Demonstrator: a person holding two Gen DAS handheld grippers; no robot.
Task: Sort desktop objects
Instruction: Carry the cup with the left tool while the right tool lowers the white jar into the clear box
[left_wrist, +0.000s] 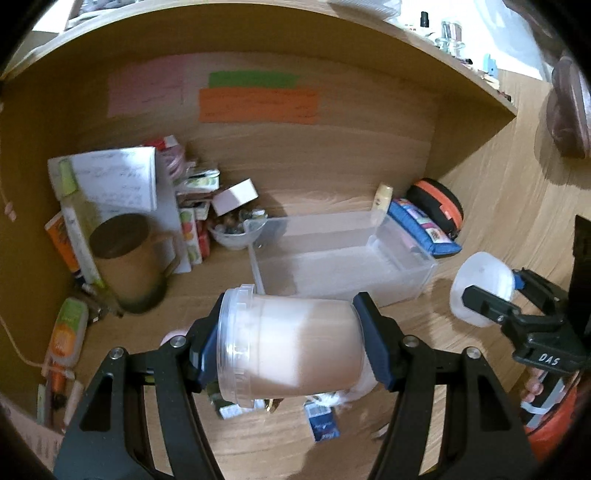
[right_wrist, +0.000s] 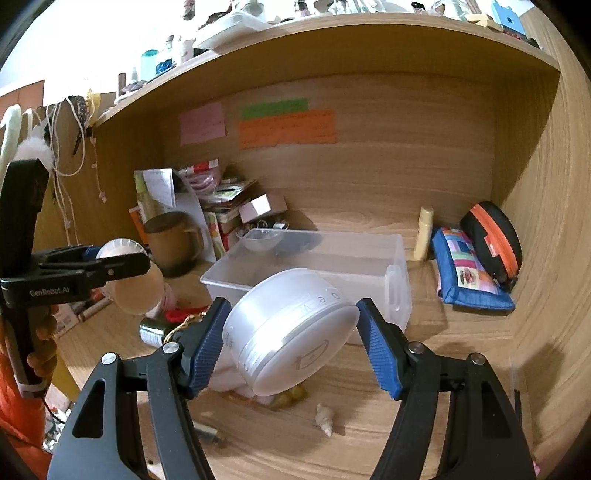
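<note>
Translucent plastic tub (left_wrist: 291, 347), round, with pale pinkish contents and no lid on, clamped sideways between the pads of the left gripper (left_wrist: 291, 350), open rim toward the left pad, held in the air above the wooden desk (left_wrist: 480, 221). Matching translucent white round lid (right_wrist: 291, 328), embossed with lettering, pinched across its width by the right gripper (right_wrist: 291, 343), tilted, also lifted clear of the desk. Both seen from the other side too: lid at the right edge of the left view, tub at the left edge of the right view, well apart from each other.

Judged as mid-task: tub and lid separated and picked up, not yet joined or put anywhere. Clear rectangular plastic bin (right_wrist: 399, 291) just beyond both grippers, apparently empty, so nothing sorted into it so far.

Plenty left scattered: small white shell-like scrap (right_wrist: 325, 415) and yellowish bits on the desk below the lid, small tin (right_wrist: 153, 332) and red item beneath the tub, blue carton (left_wrist: 323, 424) near the front edge. Further back, brown lidded mug (right_wrist: 171, 240), clear bowl of small pieces (left_wrist: 236, 230), stack of books and boxes (left_wrist: 192, 218), blue patchwork pencil case (right_wrist: 469, 277) and black pouch with orange zip (right_wrist: 493, 236) against the right wall, cream tube (right_wrist: 424, 232) beside them.
</note>
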